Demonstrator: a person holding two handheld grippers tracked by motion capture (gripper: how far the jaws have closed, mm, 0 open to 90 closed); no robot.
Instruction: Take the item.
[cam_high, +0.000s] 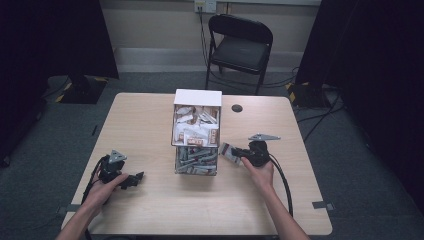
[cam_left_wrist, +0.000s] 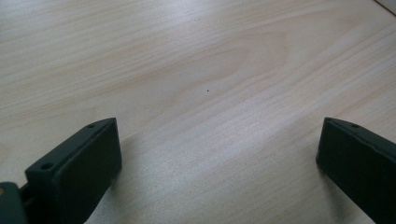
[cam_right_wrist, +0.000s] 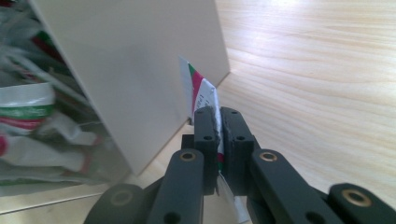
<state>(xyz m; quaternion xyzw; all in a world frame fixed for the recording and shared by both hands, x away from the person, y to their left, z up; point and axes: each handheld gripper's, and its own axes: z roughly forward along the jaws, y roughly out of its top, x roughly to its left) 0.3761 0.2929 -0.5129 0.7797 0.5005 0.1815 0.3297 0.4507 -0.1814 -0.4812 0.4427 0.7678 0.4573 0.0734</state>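
While my right gripper (cam_right_wrist: 217, 122) has its fingers (cam_right_wrist: 205, 135) pressed together on a thin white packet (cam_right_wrist: 198, 91) with red and green print, I can see in the right gripper view that the packet stands on edge between them and rises above their tips, just beside the pale side wall of the box (cam_right_wrist: 130, 70). From the high view, the right gripper (cam_high: 239, 154) holds that packet (cam_high: 229, 151) close to the right side of the box (cam_high: 197, 97), low down near the surface (cam_high: 150, 200), with my right hand (cam_high: 261, 169) behind it and its cable trailing back toward the near edge. That box stands at the middle of the surface, its upper part full of similar white packets and its clear lower part holding greyish ones; through the clear wall in the right gripper view I see more red, green and white wrappers piled inside. My left gripper (cam_left_wrist: 217, 154) has its fingers (cam_left_wrist: 79, 163) standing wide apart with nothing between them, only bare wood grain beneath. In the high view the left gripper (cam_high: 134, 179) rests in my left hand (cam_high: 102, 190) near the front left of the surface, well apart from the box. Beyond the surface a small dark round thing (cam_high: 237, 108) lies near the far edge, and a black folding chair (cam_high: 240, 47) stands behind it.
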